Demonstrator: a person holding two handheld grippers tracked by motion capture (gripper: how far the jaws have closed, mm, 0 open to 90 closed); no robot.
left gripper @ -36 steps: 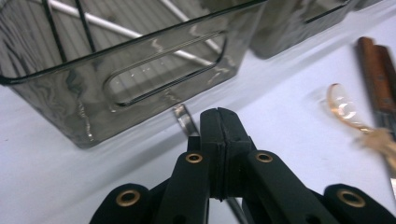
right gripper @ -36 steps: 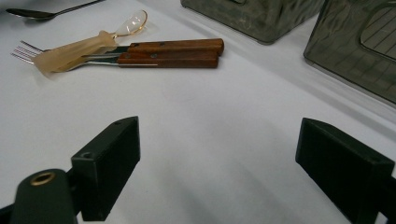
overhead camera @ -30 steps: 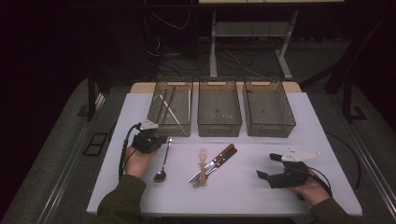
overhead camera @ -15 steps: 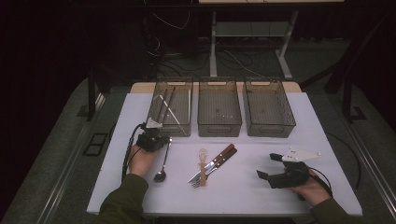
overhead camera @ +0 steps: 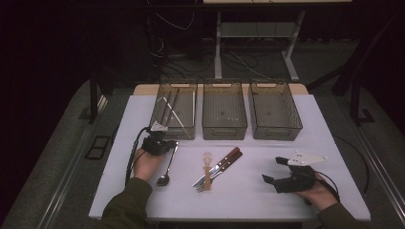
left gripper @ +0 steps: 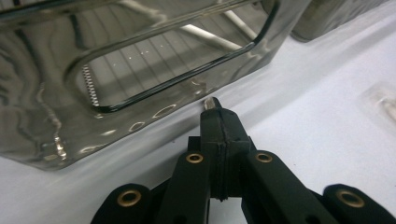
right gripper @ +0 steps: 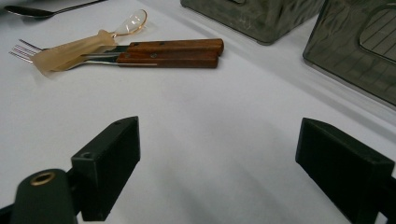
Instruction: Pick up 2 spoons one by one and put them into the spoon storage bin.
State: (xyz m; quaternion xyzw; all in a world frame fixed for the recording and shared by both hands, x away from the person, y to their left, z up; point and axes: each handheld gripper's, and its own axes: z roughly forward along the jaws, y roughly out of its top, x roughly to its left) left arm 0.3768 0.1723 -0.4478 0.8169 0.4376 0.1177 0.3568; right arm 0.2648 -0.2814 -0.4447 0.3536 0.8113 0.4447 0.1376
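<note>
High view first, and the left gripper (overhead camera: 160,143) sits near the counter's (overhead camera: 267,200) left side, just in front of the left bin (overhead camera: 175,109); its jaws are clenched on the tip of the spoon (overhead camera: 167,168) handle, the bowl lying on the counter toward the person, beside the left hand (overhead camera: 145,163); left gripper view confirms it, jaws pressed tight together with a sliver of metal poking out at the tip (left gripper: 212,103), right up against the bin's near wall (left gripper: 140,98); very little room between jaws and bin there; inside that bin, long utensils lie lengthwise; middle bin (overhead camera: 224,109) and right bin (overhead camera: 274,109) stand side by side along the far edge, narrow gaps between them.

Over to the right gripper (overhead camera: 272,171), well apart from the left, resting near the front right corner; jaws released and spread wide, nothing between them; right gripper view shows bare white counter between the two black jaws and plenty of open surface ahead; beyond that, the fork (right gripper: 32,50) and knife (right gripper: 173,52) with wooden handles lie together mid-counter, a clear plastic spoon (right gripper: 84,44) across them; in the high view that cluster (overhead camera: 217,168) sits between the two grippers, clear counter on both sides; broad free strip along the front edge.
</note>
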